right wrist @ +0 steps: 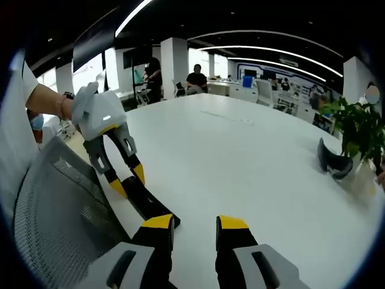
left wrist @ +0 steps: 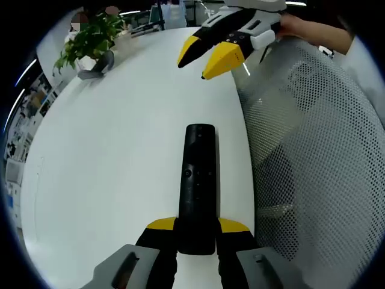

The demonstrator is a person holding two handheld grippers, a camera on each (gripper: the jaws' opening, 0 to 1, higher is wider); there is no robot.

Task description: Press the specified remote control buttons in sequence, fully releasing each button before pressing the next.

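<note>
A black remote [left wrist: 198,186] lies lengthwise on a white desk [left wrist: 120,156], close to the desk's edge where a grey mesh chair back [left wrist: 319,168] stands; in the left gripper view the left gripper [left wrist: 197,232] has its yellow-tipped fingers [left wrist: 161,225] clenched on the remote's near end, one on each side, with the remote's buttons facing up; the right gripper [left wrist: 213,54] hangs in the air above the far part of the desk, well apart from the remote, its two yellow fingertips close together and gripping nothing, held by a person's hand [left wrist: 301,27]; a potted plant [left wrist: 90,42] stands near the desk's far corner. In the right gripper view the right gripper [right wrist: 195,232] shows its fingers released, a bare gap of desk between them; the left gripper [right wrist: 129,180] comes in beside the chair back [right wrist: 60,223], held by a hand with a wristband, clamping the remote [right wrist: 147,205] near the desk's edge; the plant [right wrist: 361,129] sits at the opposite edge; people [right wrist: 197,78] sit and stand well beyond the desk's far end.
</note>
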